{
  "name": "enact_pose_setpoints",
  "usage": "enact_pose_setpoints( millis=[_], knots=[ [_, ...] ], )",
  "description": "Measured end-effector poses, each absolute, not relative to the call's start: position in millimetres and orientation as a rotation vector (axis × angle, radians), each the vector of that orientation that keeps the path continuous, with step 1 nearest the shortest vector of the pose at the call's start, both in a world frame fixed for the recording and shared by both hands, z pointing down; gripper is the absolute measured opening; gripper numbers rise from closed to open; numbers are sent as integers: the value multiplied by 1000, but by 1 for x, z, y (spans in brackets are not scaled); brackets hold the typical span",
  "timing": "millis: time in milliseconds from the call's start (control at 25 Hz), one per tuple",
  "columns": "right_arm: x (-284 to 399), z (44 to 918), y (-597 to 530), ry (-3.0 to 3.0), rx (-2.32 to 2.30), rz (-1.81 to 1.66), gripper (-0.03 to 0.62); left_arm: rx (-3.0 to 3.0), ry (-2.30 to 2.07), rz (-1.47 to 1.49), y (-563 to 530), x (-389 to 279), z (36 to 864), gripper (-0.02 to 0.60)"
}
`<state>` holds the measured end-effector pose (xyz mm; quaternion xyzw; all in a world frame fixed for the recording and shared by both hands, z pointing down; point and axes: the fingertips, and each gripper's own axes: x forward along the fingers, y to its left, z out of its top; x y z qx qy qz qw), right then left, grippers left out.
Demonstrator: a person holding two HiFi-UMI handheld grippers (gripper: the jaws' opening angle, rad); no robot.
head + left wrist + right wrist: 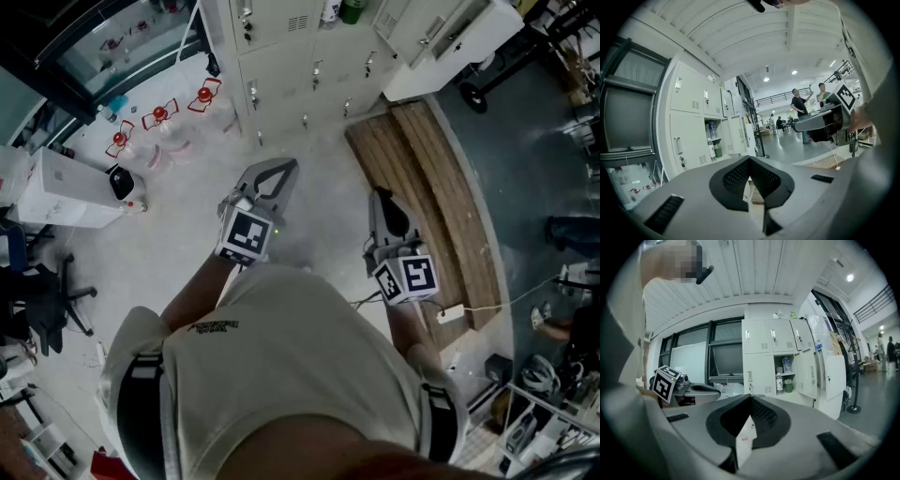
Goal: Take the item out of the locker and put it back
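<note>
Lockers [281, 66] line the far edge of the floor [187, 253], with one compartment [785, 375] open and its door [807, 376] swung to the right. Inside, a bottle [786, 364] stands on the upper shelf [786, 372]; below it, a second bottle [779, 383] stands just left of a jar [788, 386]. A wooden platform [441, 216] lies on the floor at right, running from the lockers' foot toward the near side. The left gripper [289, 166] and right gripper [379, 197] hang side by side, apart, before the lockers, the right one at the platform's left edge. A power strip [450, 313] lies at the platform's near end; a chair [42, 300] stands at the floor's left edge.
</note>
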<state>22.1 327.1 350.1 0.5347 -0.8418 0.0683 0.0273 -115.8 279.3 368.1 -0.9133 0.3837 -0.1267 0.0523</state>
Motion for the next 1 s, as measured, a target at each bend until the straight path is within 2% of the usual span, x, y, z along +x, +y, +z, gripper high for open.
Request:
enact_pose_setpoints(
  millis=[1000],
  knots=[
    [94,354,316,-2658,1645,158,3,-2725,1204,-357,271,-51,373,12]
  ],
)
